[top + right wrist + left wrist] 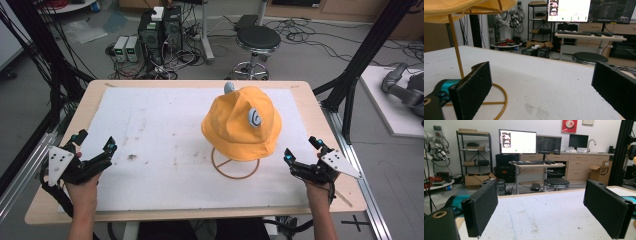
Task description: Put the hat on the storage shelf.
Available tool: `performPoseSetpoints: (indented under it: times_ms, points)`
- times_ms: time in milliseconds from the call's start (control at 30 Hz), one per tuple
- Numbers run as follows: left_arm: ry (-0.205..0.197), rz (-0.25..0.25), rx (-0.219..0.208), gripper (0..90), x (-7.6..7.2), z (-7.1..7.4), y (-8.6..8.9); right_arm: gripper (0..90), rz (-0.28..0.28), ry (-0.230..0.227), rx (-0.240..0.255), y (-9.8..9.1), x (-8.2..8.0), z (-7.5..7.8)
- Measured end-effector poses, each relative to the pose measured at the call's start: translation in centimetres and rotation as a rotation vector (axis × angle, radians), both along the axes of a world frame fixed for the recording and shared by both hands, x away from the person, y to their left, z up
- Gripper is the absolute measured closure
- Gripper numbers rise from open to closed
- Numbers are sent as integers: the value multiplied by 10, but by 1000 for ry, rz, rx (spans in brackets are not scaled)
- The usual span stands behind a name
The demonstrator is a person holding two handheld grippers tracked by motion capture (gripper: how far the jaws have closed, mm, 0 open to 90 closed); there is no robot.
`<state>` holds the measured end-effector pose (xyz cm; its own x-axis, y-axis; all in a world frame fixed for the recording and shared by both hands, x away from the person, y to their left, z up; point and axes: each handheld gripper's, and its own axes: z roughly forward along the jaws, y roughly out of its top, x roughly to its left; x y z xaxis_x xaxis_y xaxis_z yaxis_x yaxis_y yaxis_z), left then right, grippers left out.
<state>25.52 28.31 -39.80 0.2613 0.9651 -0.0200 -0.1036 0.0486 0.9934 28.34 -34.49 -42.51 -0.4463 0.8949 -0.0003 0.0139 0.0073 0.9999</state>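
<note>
- Yellow bucket hat (243,124) sits on a thin gold wire stand (235,163), right of centre on the bench (65,127), over the white mat (150,145).
- Hat is upright, crown up, brim hanging down all round. A white patch with a swirl faces right-near. Something grey pokes up behind the crown, can't tell what.
- Right gripper (300,156): fingers spread wide, holding nothing. It rests at the near right edge of the mat.
- Left gripper (94,148): fingers also spread wide, empty, at the near left edge of the mat.
- Key relation: hat lies left and far of the right gripper, just beside it. The left one is well apart, with bare mat between it and the hat. Right hand is clearly nearer.
- In the right gripper view the brim (466,7) is overhead at upper left, the stand pole (456,47) drops beside the left finger (472,87), and the ring base (496,102) lies on the mat just ahead.
- Left gripper view looks across bare mat to the far edge, fingers (482,205) wide apart.
- Judgement: lifting the hat means coming in under or at the brim. The pole and ring base are the things to avoid, and the light stand would likely tip if snagged.
- Nothing else on the bench in the way. Stool (257,40) and PC boxes are on the floor beyond the far edge.
</note>
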Motion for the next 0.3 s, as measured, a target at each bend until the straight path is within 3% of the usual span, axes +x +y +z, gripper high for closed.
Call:
performPoseSetpoints:
  times_ms: [300]
  points:
    - [5, -11, -4, 127, 1, -1, 0, 27, -5, 1, 3, -1, 1, 0]
